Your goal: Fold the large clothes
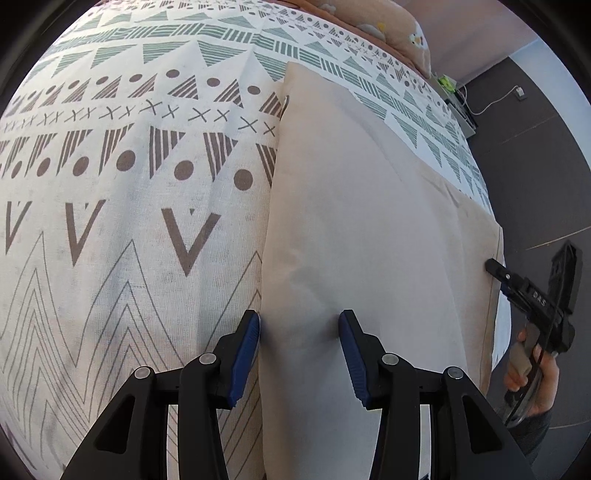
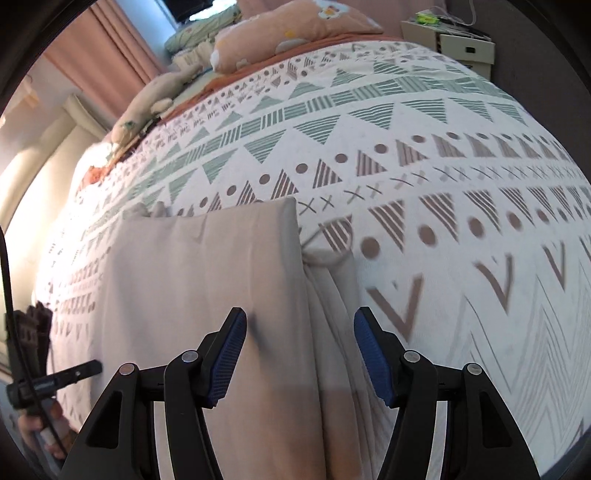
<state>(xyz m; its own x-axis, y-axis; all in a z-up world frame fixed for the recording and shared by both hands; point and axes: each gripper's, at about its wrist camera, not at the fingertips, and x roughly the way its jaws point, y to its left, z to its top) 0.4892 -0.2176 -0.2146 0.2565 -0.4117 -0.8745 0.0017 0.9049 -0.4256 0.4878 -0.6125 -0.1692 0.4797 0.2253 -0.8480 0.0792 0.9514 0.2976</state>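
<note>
A beige garment (image 1: 369, 221) lies folded into a long flat strip on the patterned bedspread (image 1: 129, 184). My left gripper (image 1: 299, 321) is open and points down at the strip's left edge, with one blue pad (image 1: 249, 332) at the edge and the other over the cloth. Nothing is pinched. In the right wrist view my right gripper (image 2: 301, 317) is open over the garment (image 2: 207, 277), above its right edge where looser folds and a drawstring (image 2: 332, 258) show. Each gripper appears in the other's view, held by a hand: the right gripper (image 1: 495, 266) at the strip's far side, the left gripper (image 2: 92, 366) low on the left.
Peach pillows (image 2: 295, 26) and a soft toy (image 2: 155, 99) lie at the head of the bed. A white box unit (image 2: 458, 46) stands beside it. Dark floor (image 1: 535, 166) with a charger cable runs along the bed's edge. Pink curtains (image 2: 122, 48) hang behind.
</note>
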